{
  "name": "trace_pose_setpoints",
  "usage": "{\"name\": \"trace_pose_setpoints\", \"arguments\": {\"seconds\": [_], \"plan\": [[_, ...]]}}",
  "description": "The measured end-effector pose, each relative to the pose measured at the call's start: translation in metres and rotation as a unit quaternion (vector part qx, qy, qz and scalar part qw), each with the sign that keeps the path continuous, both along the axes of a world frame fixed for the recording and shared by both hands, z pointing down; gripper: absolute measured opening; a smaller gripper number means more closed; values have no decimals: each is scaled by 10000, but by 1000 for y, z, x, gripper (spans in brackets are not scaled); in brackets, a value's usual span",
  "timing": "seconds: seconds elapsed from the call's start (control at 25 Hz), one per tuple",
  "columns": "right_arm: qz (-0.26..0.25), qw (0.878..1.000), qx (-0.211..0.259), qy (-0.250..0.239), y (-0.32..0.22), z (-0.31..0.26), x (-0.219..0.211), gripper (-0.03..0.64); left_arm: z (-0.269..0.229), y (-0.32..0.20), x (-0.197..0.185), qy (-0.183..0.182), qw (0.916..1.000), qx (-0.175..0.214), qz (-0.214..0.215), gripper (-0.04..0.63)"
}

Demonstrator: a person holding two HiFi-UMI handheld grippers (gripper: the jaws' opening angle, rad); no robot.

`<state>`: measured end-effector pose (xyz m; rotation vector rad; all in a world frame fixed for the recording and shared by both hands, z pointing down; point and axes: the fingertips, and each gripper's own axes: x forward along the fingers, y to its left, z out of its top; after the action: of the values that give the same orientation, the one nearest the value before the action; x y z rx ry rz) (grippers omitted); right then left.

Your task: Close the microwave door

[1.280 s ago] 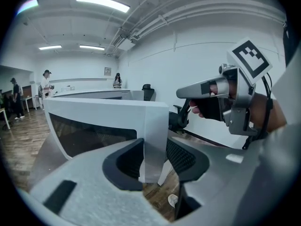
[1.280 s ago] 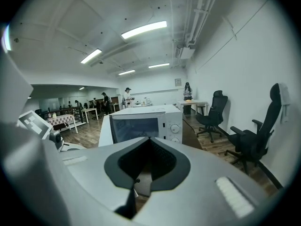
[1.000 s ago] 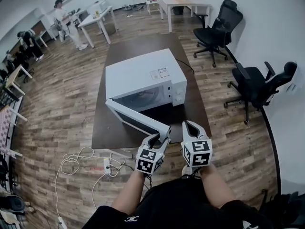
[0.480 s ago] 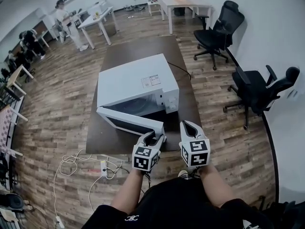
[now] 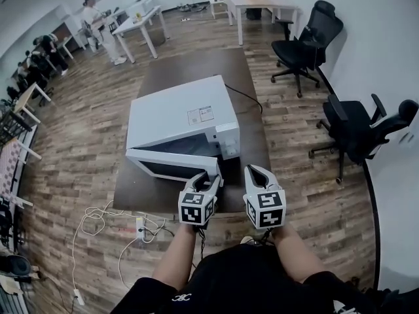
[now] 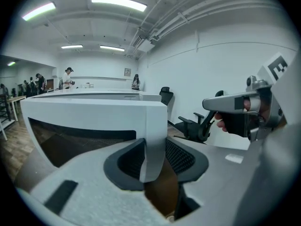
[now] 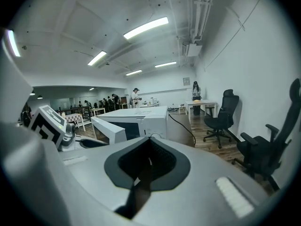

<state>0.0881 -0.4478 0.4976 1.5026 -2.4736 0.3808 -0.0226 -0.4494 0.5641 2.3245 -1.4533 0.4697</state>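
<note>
left gripper (image 5: 211, 179) had its jaws closed on the free edge of the microwave door (image 5: 171, 167); right gripper (image 5: 256, 173), just right of that edge, had its jaws together on nothing. one microwave (image 5: 180, 110) sat on one dark table (image 5: 196, 64). its one door stood ajar at a small angle; task judged mostly done, with pressing the door flush left to do. two office chairs (image 5: 308, 41) stood right of the microwave
</note>
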Motion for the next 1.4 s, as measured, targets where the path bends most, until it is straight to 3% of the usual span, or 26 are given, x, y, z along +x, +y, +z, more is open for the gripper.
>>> {"name": "trace_pose_setpoints", "arguments": {"seconds": [0.48, 1.4], "plan": [[-242, 9997, 16, 1, -18, 3, 14, 9, 0, -55, 5, 47, 9987, 26, -513, 153], [-293, 9996, 43, 18, -59, 5, 29, 9, -1, -107, 2, 43, 9968, 123, -794, 155]]}}
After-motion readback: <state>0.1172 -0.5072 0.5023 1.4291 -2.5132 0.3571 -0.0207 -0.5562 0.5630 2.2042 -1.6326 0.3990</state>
